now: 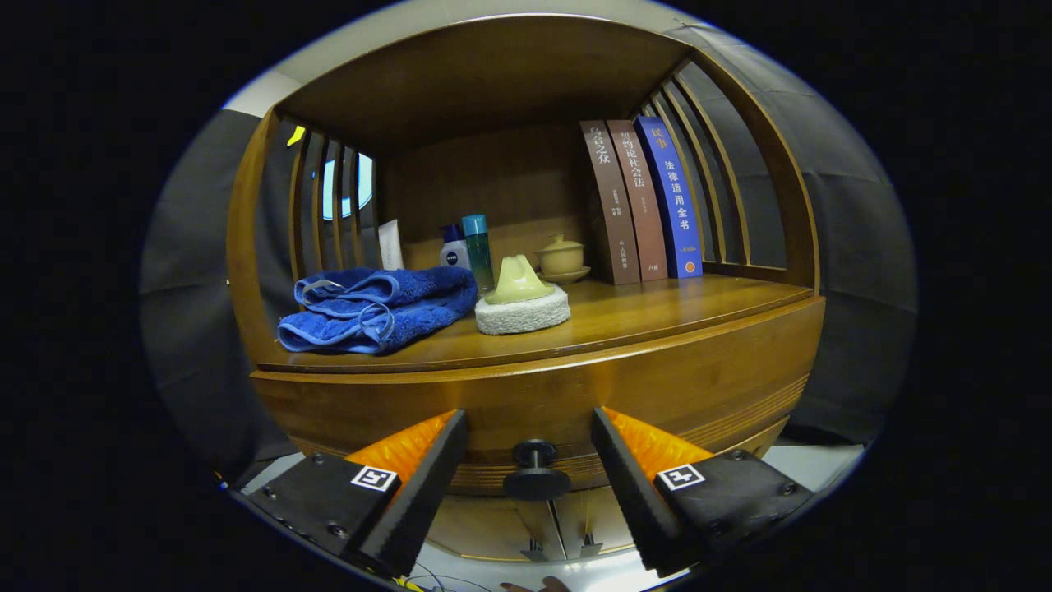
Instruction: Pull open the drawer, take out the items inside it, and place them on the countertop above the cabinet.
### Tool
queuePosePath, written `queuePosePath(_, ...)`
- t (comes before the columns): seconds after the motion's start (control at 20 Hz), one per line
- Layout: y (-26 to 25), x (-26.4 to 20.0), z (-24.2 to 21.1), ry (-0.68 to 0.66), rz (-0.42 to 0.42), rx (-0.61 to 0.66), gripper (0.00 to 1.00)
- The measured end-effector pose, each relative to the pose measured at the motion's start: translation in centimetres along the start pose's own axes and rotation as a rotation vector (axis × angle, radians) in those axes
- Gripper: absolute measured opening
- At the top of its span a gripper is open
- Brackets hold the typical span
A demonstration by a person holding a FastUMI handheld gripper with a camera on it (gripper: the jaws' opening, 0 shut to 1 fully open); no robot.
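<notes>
The gripper (pixel 532 460) was held level with the drawer (pixel 526 395), its two fingers spread apart and clamped on nothing, the round knob (pixel 534 471) framed in the gap between them, apparently untouched. That alignment could be read as suiting a grasp on the knob, whether about to be taken or just let go. The drawer front was seen flush with the cabinet, its contents hidden. On the countertop (pixel 657 316) above, a folded towel (pixel 376 308) had been laid at one end, beside a sponge (pixel 523 314) topped by a pale handle. Whether either came out of the drawer could not be told; a shut drawer would fit both an early stage and a finished one. Further back, two bottles (pixel 468 247) and one lidded cup (pixel 562 256) were ranged against the rear panel, and three books (pixel 641 201) were leant against the side slats. One towel, one sponge and one knob were counted.
</notes>
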State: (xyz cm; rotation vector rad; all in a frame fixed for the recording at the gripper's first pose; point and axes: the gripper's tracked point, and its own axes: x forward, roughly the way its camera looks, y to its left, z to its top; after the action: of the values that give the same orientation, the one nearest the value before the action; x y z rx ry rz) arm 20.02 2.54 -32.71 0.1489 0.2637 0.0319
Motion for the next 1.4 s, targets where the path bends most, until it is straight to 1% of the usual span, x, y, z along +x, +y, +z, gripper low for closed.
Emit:
queuePosePath(0.2, 0.0, 0.0, 0.1, -0.019, -0.005, -0.011, 0.99)
queuePosePath(0.45, -0.1, -0.2, -0.3, 0.016, -0.013, 0.005, 1.0)
queuePosePath(0.75, 0.0, -3.3, 1.1, 0.005, -0.008, 0.0, 0.99)
queuePosePath(0.9, 0.6, -5.8, 3.4, -0.028, 0.011, -0.004, 0.99)
queuePosePath(1.0, 0.4, -7.9, 5.2, -0.037, -0.005, -0.013, 0.99)
queuePosePath(1.3, 1.1, -14.6, 14.8, -0.15, -0.011, -0.004, 0.99)
queuePosePath(1.4, 1.5, -16.2, 17.4, -0.159, -0.011, -0.037, 0.99)
